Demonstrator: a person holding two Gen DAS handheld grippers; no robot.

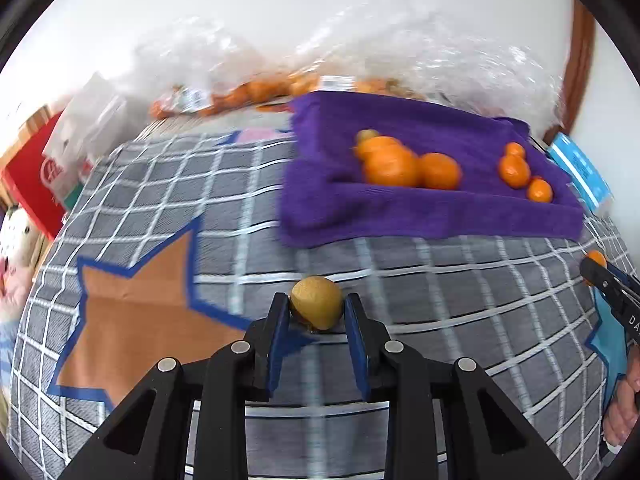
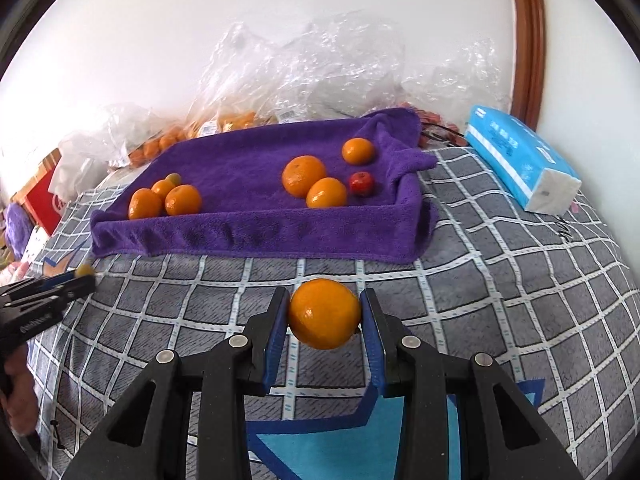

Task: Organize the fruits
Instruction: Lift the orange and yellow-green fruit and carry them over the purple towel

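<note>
My left gripper (image 1: 316,310) is shut on a small yellow-brown fruit (image 1: 317,307), held just above the checked bedspread. My right gripper (image 2: 324,314) is shut on an orange (image 2: 324,313), in front of the tray. A tray lined with a purple towel (image 2: 260,232) lies beyond both. On its left side sit three oranges (image 2: 164,200) and a small greenish fruit (image 2: 173,178). On its right side are three oranges (image 2: 304,176) and a small red fruit (image 2: 361,183). The left gripper (image 2: 82,276) also shows at the left edge of the right wrist view.
Clear plastic bags (image 2: 304,68) with more oranges lie behind the tray against the wall. A blue tissue pack (image 2: 520,156) rests right of the tray. A red box (image 1: 36,184) and a soft toy (image 1: 12,248) sit at the bed's left edge.
</note>
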